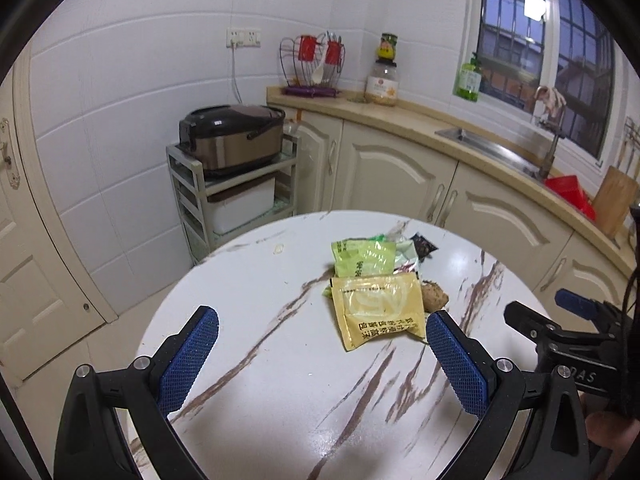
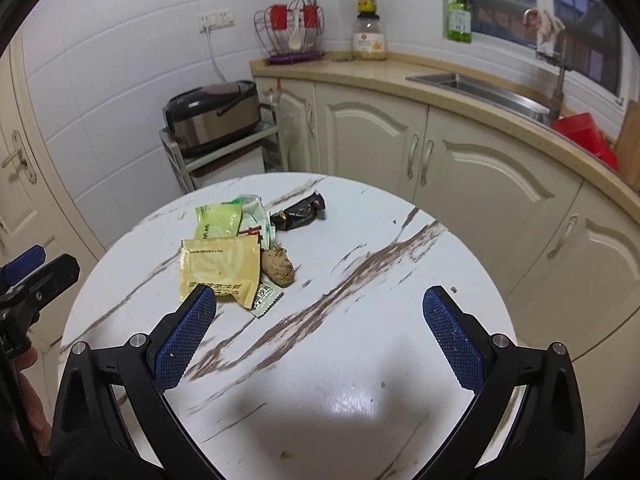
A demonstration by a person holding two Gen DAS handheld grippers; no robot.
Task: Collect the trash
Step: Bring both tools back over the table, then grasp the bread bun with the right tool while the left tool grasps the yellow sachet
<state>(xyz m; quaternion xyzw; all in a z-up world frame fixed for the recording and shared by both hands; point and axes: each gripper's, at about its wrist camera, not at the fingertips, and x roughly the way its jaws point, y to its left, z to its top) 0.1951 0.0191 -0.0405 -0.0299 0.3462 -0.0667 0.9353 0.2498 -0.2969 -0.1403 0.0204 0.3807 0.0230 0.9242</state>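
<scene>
Both the left tongs (image 1: 322,332) and the right tongs (image 2: 318,314) hang spread and empty over the glossy marbled tabletop (image 2: 360,360). Just ahead lies a flat yellow wrapper (image 1: 378,310), likely to slide. Beyond: a rough brown lump (image 2: 279,267), a green packet (image 1: 362,258), a crinkled black wrapper (image 2: 299,213).

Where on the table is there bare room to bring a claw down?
Bare: the near part of the round white marble-look table, and its right side, right of the brown lump. Crowded: the far-left cluster around the yellow flat packet, pale green packet and black crumpled wrapper.
</scene>
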